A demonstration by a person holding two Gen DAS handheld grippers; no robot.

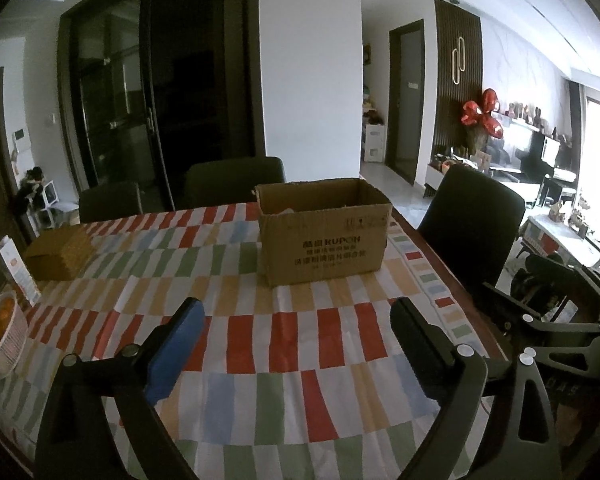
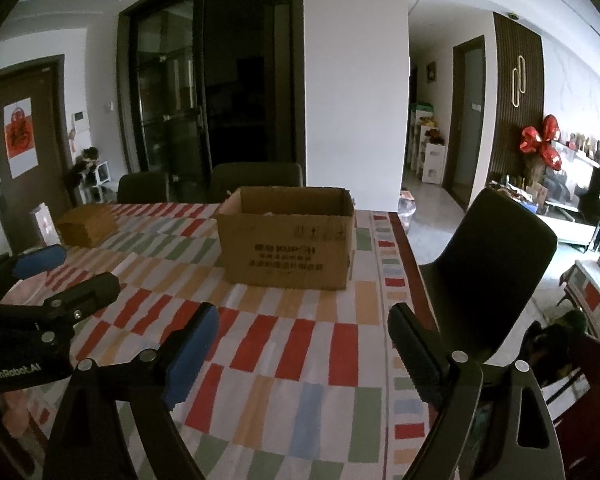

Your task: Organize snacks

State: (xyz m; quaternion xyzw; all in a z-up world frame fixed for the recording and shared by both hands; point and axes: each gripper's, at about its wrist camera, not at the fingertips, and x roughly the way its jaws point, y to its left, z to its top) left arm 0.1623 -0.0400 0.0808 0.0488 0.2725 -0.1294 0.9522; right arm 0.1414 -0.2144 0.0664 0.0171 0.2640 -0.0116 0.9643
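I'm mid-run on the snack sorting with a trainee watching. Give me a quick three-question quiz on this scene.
1. True or false: the left hand-held gripper holds a snack.
2. The cardboard box is: A) open-topped B) taped shut C) lying on its side.
3. What fruit colour fills the bowl at the left table edge?

Key: 1 false, both the left and the right hand-held gripper are open and empty. 2 A. 3 orange.

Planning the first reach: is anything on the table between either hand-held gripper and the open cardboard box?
Nothing visible. Only bare checkered tablecloth lies between the left hand-held gripper, the right hand-held gripper and the cardboard box. The smaller box sits off to the left.
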